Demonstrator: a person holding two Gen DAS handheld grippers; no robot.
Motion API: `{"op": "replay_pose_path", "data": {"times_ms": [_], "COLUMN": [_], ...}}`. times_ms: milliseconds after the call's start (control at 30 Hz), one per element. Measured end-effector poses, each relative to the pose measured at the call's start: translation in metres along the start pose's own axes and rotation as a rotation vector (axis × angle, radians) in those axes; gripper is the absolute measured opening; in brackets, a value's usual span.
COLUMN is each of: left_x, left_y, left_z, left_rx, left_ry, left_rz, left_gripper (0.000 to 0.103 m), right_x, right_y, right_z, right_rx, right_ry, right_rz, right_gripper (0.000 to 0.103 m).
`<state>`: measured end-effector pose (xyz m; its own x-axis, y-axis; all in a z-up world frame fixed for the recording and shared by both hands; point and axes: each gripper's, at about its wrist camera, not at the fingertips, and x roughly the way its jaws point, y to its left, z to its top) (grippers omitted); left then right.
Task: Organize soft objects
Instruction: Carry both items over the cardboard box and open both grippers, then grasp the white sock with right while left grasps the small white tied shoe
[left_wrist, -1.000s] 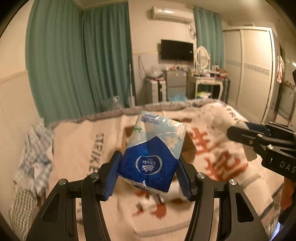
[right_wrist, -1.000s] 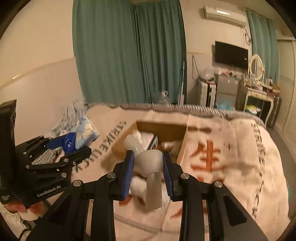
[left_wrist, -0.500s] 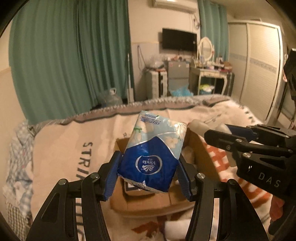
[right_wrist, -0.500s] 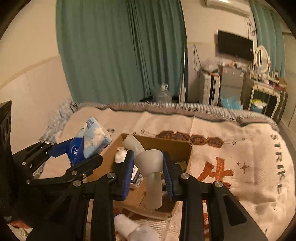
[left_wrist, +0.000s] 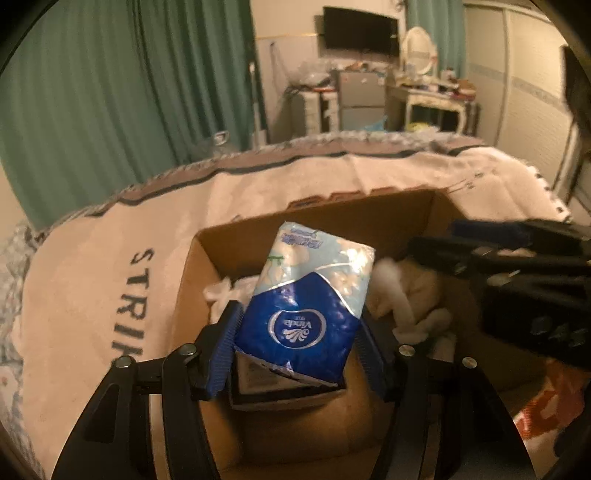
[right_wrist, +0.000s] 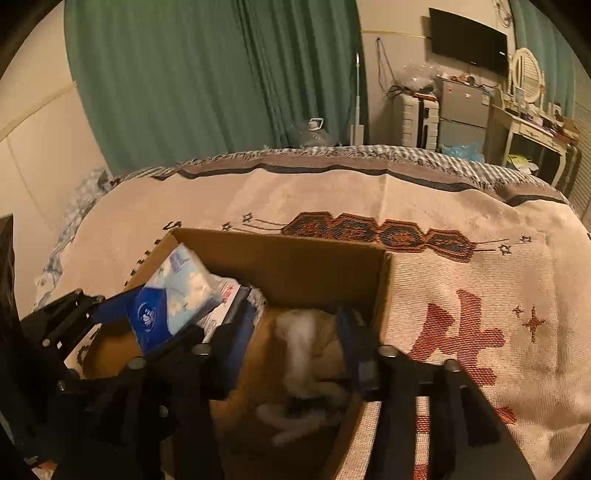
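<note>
Over the open brown cardboard box (left_wrist: 207, 258) on the bed, the left gripper (left_wrist: 295, 350) has just been spreading its fingers around the blue-and-white plastic tissue pack (left_wrist: 310, 295); light, squashy, slippery film, best pinched across its sides. Rightward, the right gripper (right_wrist: 295, 343), fingers likewise just parting, stands released above the soft white plush object (right_wrist: 306, 347) in the box.

Two grippers (left_wrist: 295, 347) (right_wrist: 295, 350) are seen, one tissue pack (left_wrist: 306, 306), one cardboard box (right_wrist: 288, 254), one patterned blanket (right_wrist: 461, 280) and one wall television (left_wrist: 360, 33).

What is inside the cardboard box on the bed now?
Inside the cardboard box: white soft items and a flat printed pack. The tissue pack and claws cover the rest.
</note>
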<state>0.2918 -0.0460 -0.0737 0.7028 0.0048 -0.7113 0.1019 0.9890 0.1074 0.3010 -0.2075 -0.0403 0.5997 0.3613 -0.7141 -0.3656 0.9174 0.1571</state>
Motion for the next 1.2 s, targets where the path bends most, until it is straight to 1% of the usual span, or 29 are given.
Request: {"op": "replay_pose_path", "data": {"times_ms": [67, 100, 133, 167, 233, 333, 367, 400, 533, 567, 600, 633, 667, 700, 767, 800, 833, 900, 1000, 1133, 1200], "left_x": [-0.003, -0.009, -0.012, -0.02, -0.031, -0.068, -0.082, -0.099, -0.176, -0.194, -0.213, -0.229, -0.243, -0.258, -0.279, -0.287, -0.293, -0.301, -0.306, -0.298, -0.288], "left_y": [0.0, 0.0, 0.001, 0.002, 0.007, 0.009, 0.009, 0.009, 0.012, 0.013, 0.014, 0.015, 0.016, 0.016, 0.017, 0.018, 0.019, 0.024, 0.029, 0.034, 0.035], "left_z": [-0.001, -0.001, 0.0, 0.001, 0.006, 0.013, 0.015, 0.016, 0.017, 0.015, 0.012, 0.008, 0.003, -0.003, -0.015, -0.022, -0.029, -0.041, -0.06, -0.084, -0.094], "left_rx": [-0.007, -0.01, -0.014, -0.021, -0.032, -0.038, -0.039, -0.036, -0.031, -0.031, -0.026, -0.022, -0.019, -0.014, 0.0, 0.003, 0.0, -0.021, -0.059, -0.098, -0.109], "left_ry": [-0.004, -0.013, -0.02, -0.028, -0.041, -0.096, -0.118, -0.142, -0.259, -0.283, -0.306, -0.324, -0.339, -0.36, -0.391, -0.395, -0.394, -0.388, -0.375, -0.332, -0.315], "left_rz": [0.016, 0.021, 0.027, 0.034, 0.04, 0.051, 0.057, 0.059, 0.08, 0.084, 0.087, 0.09, 0.095, 0.102, 0.116, 0.126, 0.132, 0.137, 0.137, 0.135, 0.155], "left_gripper": [0.076, 0.078, 0.078, 0.078, 0.078, 0.078, 0.078, 0.078, 0.078, 0.078, 0.078, 0.084, 0.095, 0.095, 0.096, 0.096, 0.096, 0.096, 0.096, 0.096, 0.096], "right_x": [-0.006, -0.011, -0.025, -0.025, -0.044, -0.079, -0.109, -0.109, -0.188, -0.204, -0.229, -0.246, -0.26, -0.277, -0.306, -0.318, -0.324, -0.337, -0.344, -0.336, -0.325], "right_y": [-0.002, -0.002, 0.0, 0.0, 0.001, 0.006, 0.013, 0.013, 0.032, 0.036, 0.041, 0.045, 0.048, 0.051, 0.057, 0.061, 0.063, 0.069, 0.076, 0.083, 0.084], "right_z": [0.0, 0.0, 0.002, 0.002, 0.005, 0.01, 0.012, 0.012, 0.013, 0.012, 0.009, 0.006, 0.003, -0.001, -0.011, -0.018, -0.023, -0.038, -0.06, -0.091, -0.104], "right_rx": [0.005, 0.006, 0.009, 0.009, 0.013, 0.011, 0.002, 0.002, -0.039, -0.046, -0.054, -0.06, -0.066, -0.074, -0.093, -0.1, -0.104, -0.116, -0.124, -0.131, -0.133], "right_ry": [-0.016, -0.025, -0.049, -0.049, -0.076, -0.112, -0.141, -0.141, -0.217, -0.232, -0.253, -0.268, -0.281, -0.294, -0.311, -0.317, -0.321, -0.325, -0.312, -0.272, -0.244], "right_rz": [0.0, -0.002, -0.006, -0.006, -0.008, -0.015, -0.016, -0.016, -0.05, -0.052, -0.057, -0.059, -0.061, -0.063, -0.068, -0.07, -0.073, -0.078, -0.058, -0.043, -0.042], "right_gripper": [0.051, 0.051, 0.051, 0.051, 0.051, 0.051, 0.051, 0.051, 0.052, 0.053, 0.058, 0.061, 0.061, 0.062, 0.068, 0.074, 0.078, 0.081, 0.091, 0.093, 0.095]}}
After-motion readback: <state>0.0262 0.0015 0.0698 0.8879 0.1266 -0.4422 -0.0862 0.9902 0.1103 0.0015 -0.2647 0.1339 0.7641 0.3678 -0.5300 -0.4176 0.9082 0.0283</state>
